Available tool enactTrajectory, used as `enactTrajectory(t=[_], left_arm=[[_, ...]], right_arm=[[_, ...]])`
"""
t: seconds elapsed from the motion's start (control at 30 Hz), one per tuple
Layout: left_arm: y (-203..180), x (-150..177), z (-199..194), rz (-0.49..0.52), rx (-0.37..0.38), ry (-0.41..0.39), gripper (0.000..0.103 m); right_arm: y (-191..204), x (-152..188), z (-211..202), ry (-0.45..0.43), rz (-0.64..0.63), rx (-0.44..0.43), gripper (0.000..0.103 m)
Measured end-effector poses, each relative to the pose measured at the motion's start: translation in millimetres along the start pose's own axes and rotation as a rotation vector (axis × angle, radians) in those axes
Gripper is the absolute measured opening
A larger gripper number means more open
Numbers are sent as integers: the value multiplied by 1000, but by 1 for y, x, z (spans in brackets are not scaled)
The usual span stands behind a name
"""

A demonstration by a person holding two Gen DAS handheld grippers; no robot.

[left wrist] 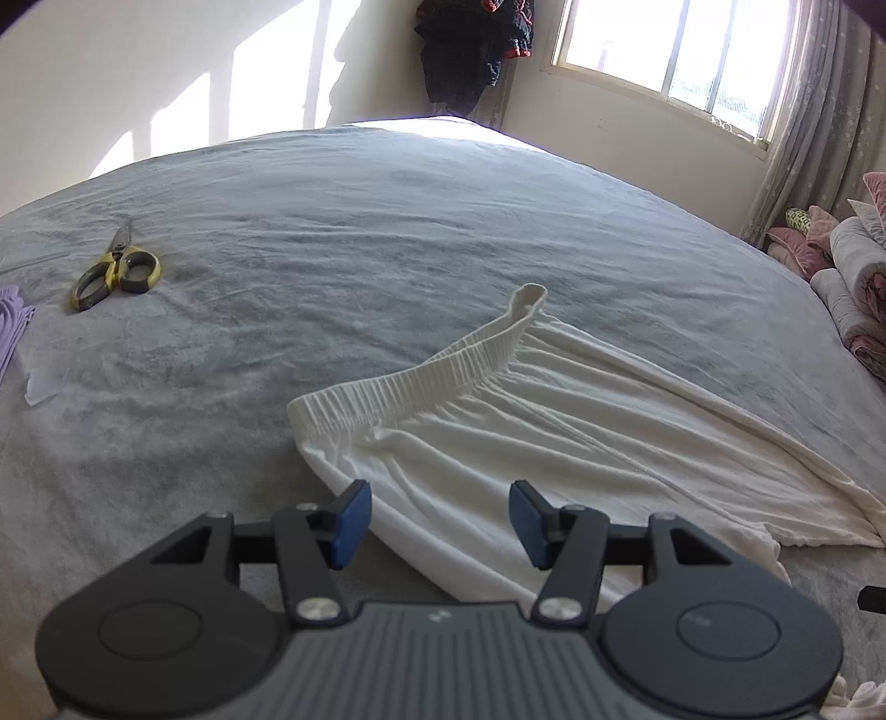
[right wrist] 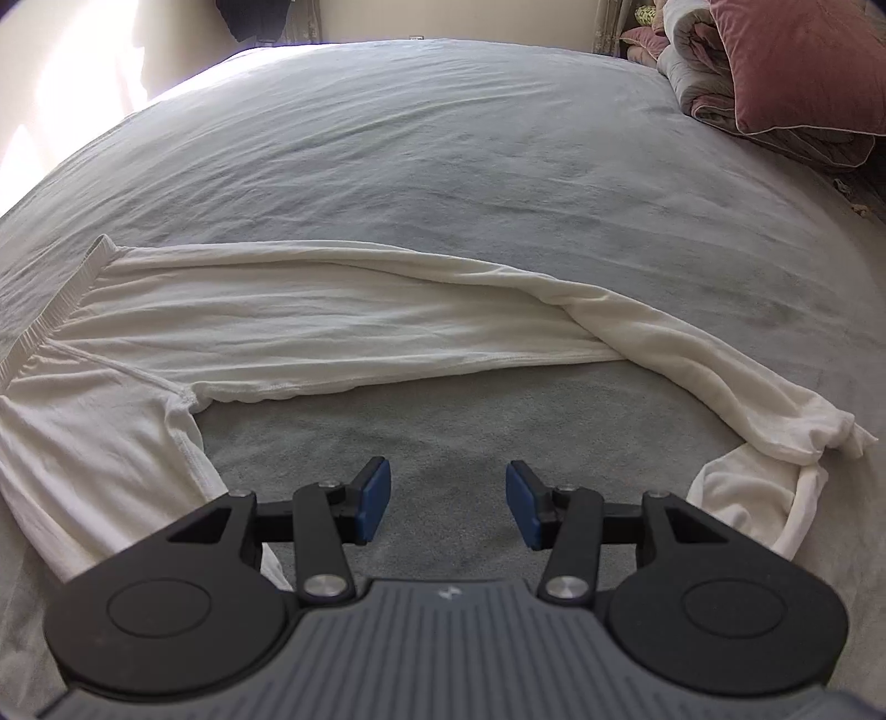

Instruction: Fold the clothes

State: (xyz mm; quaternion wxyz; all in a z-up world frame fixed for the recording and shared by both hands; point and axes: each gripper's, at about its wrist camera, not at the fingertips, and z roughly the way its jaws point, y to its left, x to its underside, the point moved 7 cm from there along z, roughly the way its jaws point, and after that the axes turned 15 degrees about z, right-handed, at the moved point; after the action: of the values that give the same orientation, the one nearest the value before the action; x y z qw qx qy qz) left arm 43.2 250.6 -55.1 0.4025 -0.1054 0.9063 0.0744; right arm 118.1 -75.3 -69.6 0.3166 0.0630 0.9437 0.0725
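grey bed (left wrist: 387, 232) — white trousers (left wrist: 554, 421) flat, left tool (left wrist: 440, 518) and right tool (right wrist: 447, 504) both apart, empty

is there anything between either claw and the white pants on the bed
Nothing visible. The left claw is open right over the white pants near the waistband, with nothing in between. The right claw is open over bare bed sheet, between the two legs. The scissors lie well off to the side.

Trousers (left wrist: 554, 432) on the bed (left wrist: 332, 232), lower right in the left wrist view. Scissors (left wrist: 117, 270) far to the left, well apart. Window (left wrist: 670, 50) behind, upper right. Folded quilts (right wrist: 775, 72) at upper right in the right wrist view.
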Motion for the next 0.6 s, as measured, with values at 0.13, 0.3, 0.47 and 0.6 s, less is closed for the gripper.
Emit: enactTrajectory(t=[0.13, 0.3, 0.47, 0.6], left_arm=[[-33, 1, -1, 68, 36, 9, 56], [-82, 9, -6, 191, 71, 17, 57], [-131, 15, -14, 303, 128, 13, 57], [-172, 25, -23, 407, 185, 26, 58]], right_arm=[[-33, 3, -8, 0, 24, 16, 51], [-72, 9, -19, -1, 64, 21, 51], [-106, 16, -26, -9, 99, 24, 51], [-129, 24, -31, -17, 152, -11, 56]])
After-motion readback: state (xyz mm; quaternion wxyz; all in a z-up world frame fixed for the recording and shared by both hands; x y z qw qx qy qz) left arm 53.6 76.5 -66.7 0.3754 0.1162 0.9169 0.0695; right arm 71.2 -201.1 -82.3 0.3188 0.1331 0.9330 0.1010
